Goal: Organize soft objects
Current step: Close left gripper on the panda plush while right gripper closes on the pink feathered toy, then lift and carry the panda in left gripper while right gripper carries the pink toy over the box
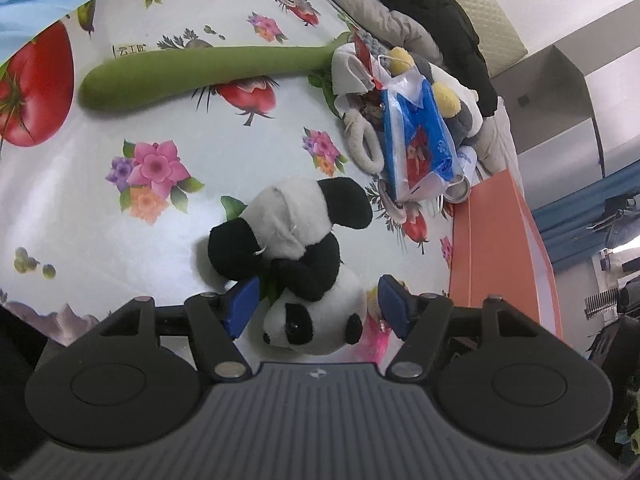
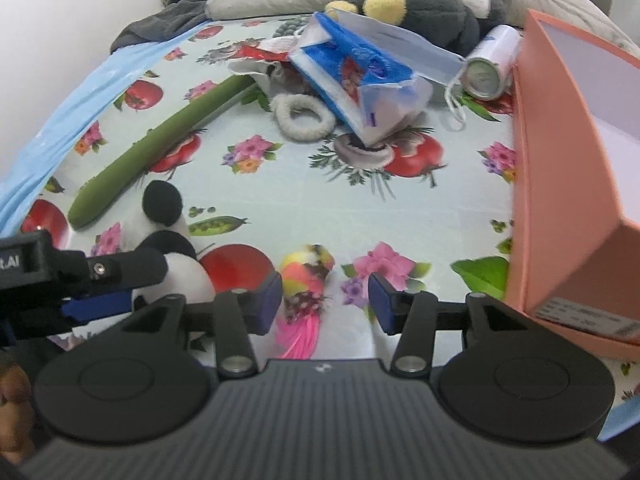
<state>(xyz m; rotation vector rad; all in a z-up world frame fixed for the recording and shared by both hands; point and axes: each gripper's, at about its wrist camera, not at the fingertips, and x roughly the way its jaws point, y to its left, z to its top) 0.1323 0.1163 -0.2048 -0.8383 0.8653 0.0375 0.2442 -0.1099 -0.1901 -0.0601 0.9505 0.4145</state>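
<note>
A black-and-white panda plush lies on the flowered tablecloth, head toward the camera. My left gripper is open, its blue pads on either side of the panda's head with small gaps. In the right wrist view the panda lies at the left with the left gripper's finger over it. My right gripper is open around a small pink-and-yellow feathered toy, which lies on the cloth close to the left pad. A long green plush lies farther back.
An open pink box stands at the right. Behind are a blue-and-white plastic bag, a white fuzzy ring, a face mask, a white can and a grey-and-yellow plush. A blue sheet runs along the left edge.
</note>
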